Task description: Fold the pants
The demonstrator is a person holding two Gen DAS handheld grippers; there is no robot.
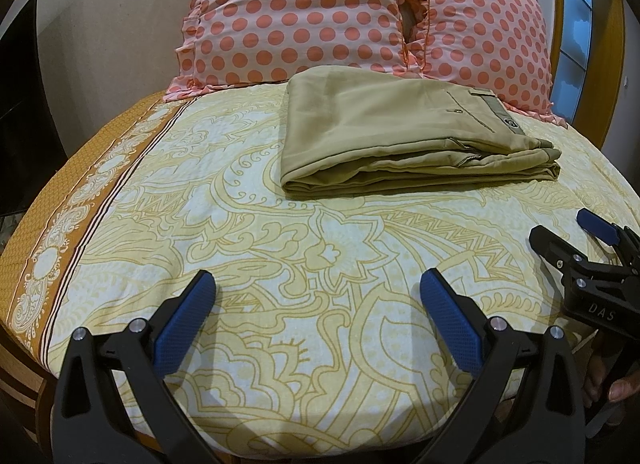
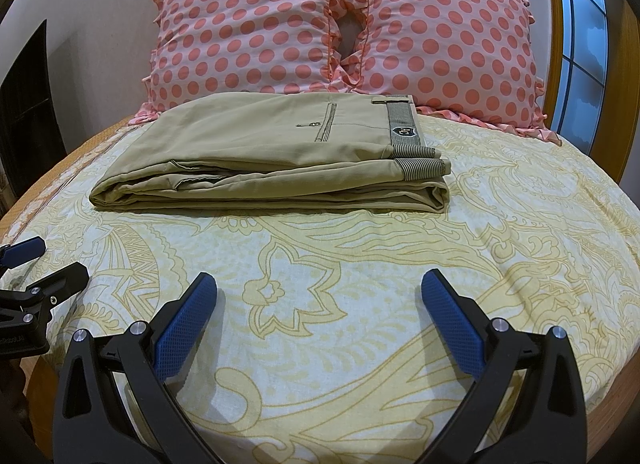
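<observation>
Khaki pants (image 1: 400, 131) lie folded in a flat stack on the bed, waistband to the right, just in front of the pillows; they also show in the right wrist view (image 2: 260, 159). My left gripper (image 1: 318, 284) is open and empty, low over the sheet, well short of the pants. My right gripper (image 2: 319, 284) is open and empty, also short of the pants. The right gripper shows at the right edge of the left wrist view (image 1: 568, 232). The left gripper shows at the left edge of the right wrist view (image 2: 44, 260).
The bed has a yellow floral sheet (image 1: 280, 264) with an orange border at its left edge (image 1: 60, 248). Two pink polka-dot pillows (image 2: 248, 23) (image 2: 448, 39) lean at the head. A wooden headboard and a window (image 2: 580, 43) stand at the right. A dark opening (image 2: 24, 111) is at the left.
</observation>
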